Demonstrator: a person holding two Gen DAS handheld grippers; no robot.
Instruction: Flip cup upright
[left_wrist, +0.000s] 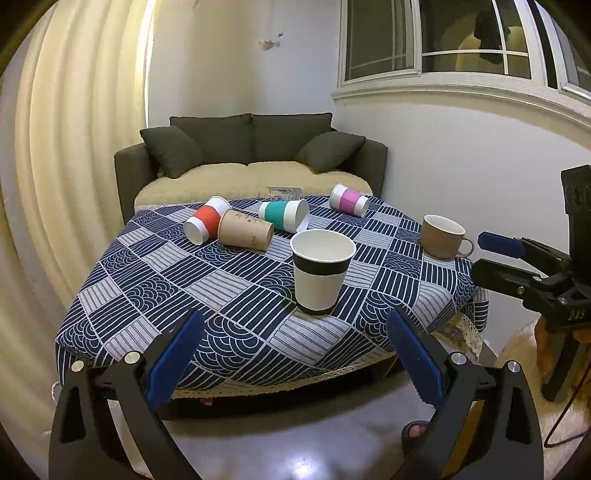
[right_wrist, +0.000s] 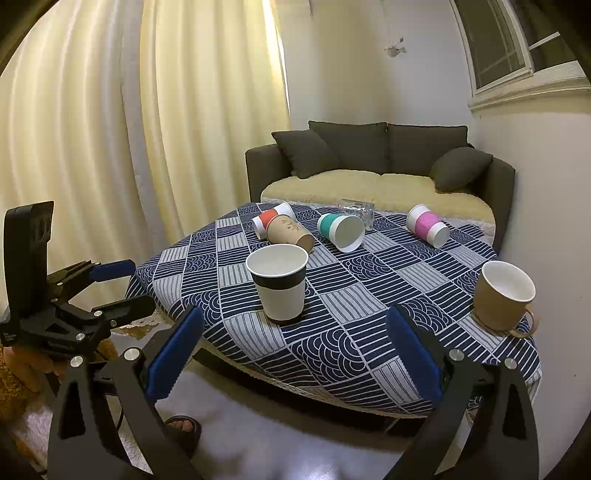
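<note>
Left gripper (left_wrist: 293, 363): we hold it wide open and empty, back off the near edge of the table (left_wrist: 122, 350), with the banded cup straight ahead at 12 o'clock.
Right gripper (right_wrist: 295, 363): also wide open with nothing in it, off the near edge; the banded cup sits at about 11 o'clock from it, the mug at 2 o'clock.
Done: we judge two vessels already upright, the banded cup (left_wrist: 322, 271) and the mug (left_wrist: 441, 236), both mouth up on the cloth.
Left: five still lie on their sides toward the far edge: red cup (left_wrist: 206, 224), kraft cup (left_wrist: 245, 233), teal cup (left_wrist: 284, 215), pink cup (left_wrist: 349, 199) and a glass (left_wrist: 284, 192).
Progress: we put it at less than half, if every cup is meant to stand.
Likely next cup: we cannot tell; the kraft and teal cups are nearest the grippers.
Kraft cup: plain brown paper with small print, touching the red cup at its 9 o'clock.
Teal cup: white with a teal sleeve, wide white mouth turned toward us and to the right.
Glass: clear and hard to read against the sofa (left_wrist: 251, 147); it appears to be lying down at the far edge.
</note>
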